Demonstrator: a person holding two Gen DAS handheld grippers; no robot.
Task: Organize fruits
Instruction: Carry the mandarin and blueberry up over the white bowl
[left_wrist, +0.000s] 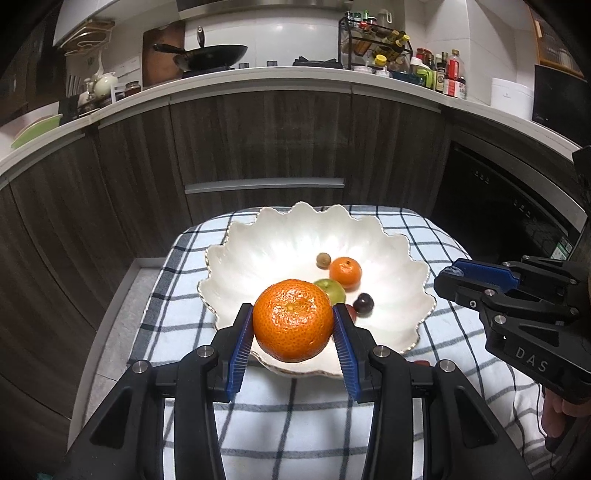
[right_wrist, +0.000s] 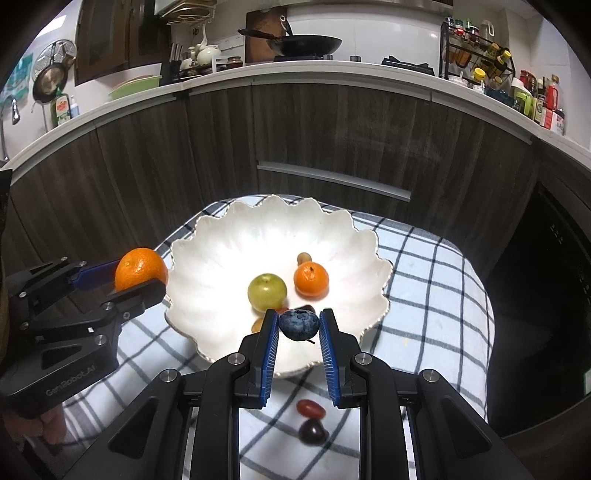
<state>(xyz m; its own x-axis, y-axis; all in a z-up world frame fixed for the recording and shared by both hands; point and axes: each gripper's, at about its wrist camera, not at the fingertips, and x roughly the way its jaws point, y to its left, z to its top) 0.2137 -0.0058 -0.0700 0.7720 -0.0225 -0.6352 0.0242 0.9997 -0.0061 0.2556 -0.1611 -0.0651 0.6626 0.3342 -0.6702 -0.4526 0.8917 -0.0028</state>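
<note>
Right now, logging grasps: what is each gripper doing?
Left gripper: closed on the large orange.
Right gripper: closed on the blueberry.

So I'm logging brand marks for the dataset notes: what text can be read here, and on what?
"DAS" on the body of the right tongs, seen from the left wrist.
"GenRobot.AI" on the body of the left tongs, seen from the right wrist.
Labels on the counter bottles are too small to read.

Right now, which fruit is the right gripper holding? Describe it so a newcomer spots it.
Find the white scalloped bowl on the checked blue-and-white cloth. At its near rim, the right gripper pinches a small dark-blue round blueberry. It is the only blue fruit, far smaller than the large orange mandarin in the left gripper.
</note>
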